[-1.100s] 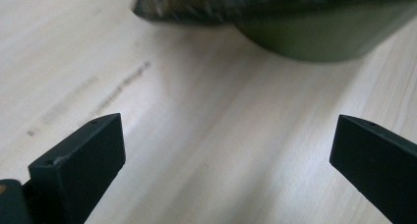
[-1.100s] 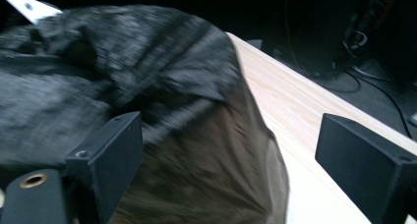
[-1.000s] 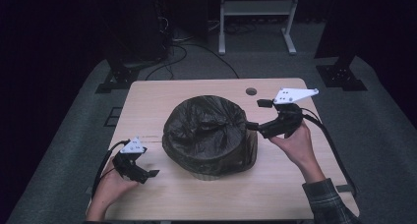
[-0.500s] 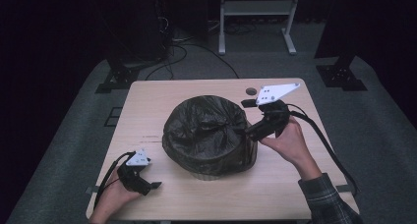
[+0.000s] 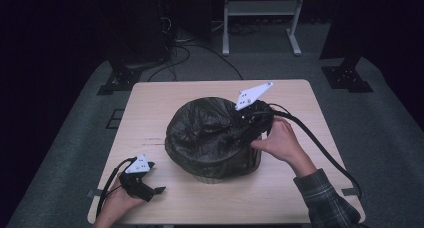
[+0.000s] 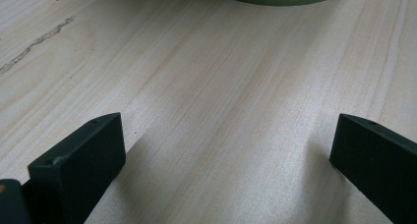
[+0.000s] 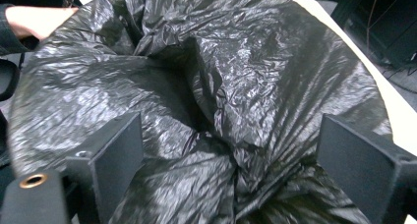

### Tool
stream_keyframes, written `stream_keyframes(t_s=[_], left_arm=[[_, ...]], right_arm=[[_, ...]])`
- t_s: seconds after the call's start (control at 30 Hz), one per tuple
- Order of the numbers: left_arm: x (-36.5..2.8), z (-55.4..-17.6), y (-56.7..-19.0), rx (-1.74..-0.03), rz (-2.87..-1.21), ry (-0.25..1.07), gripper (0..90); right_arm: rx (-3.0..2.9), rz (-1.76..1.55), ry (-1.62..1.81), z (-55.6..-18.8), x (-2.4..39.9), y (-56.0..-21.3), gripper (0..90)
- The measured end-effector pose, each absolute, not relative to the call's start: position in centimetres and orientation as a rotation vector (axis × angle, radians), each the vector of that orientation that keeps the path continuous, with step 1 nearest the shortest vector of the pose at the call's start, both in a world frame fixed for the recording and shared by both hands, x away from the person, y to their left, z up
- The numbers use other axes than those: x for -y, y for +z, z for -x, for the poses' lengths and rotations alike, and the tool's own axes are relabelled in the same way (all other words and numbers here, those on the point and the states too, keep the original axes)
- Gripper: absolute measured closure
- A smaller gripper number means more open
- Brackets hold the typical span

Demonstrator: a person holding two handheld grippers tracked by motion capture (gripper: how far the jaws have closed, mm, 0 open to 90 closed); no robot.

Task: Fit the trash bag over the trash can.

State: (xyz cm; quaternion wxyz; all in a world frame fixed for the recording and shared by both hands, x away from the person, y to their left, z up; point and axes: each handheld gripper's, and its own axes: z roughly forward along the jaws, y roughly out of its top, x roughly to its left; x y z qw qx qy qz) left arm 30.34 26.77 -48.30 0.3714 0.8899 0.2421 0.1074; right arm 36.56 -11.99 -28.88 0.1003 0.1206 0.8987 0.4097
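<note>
Crumpled black bin bag [image 5: 212, 135] covers the round bin [image 5: 220, 177] at the middle of my table [image 5: 150, 108]; my right gripper [image 5: 245, 133] hangs over the bag's right side, jaws spread wide with plastic between them, nothing clamped; my left gripper [image 5: 157, 190] rests low near the table's front left corner, jaws wide apart over bare wood, well clear of the bin.

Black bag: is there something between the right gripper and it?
Nothing visible. The right gripper hangs open just over the bag, and in the right gripper view its jaws stand wide with only crumpled plastic between them. The left gripper rests apart on the table.
</note>
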Motion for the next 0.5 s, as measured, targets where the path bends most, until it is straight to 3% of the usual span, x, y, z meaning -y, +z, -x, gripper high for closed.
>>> stream_keyframes(t_s=[0.5], left_arm=[[-26.8,-30.3,-48.3,-0.622,-2.281,0.276,0.0]], right_arm=[[-2.827,-0.393,0.968,-38.9,9.1,-30.2,10.4]])
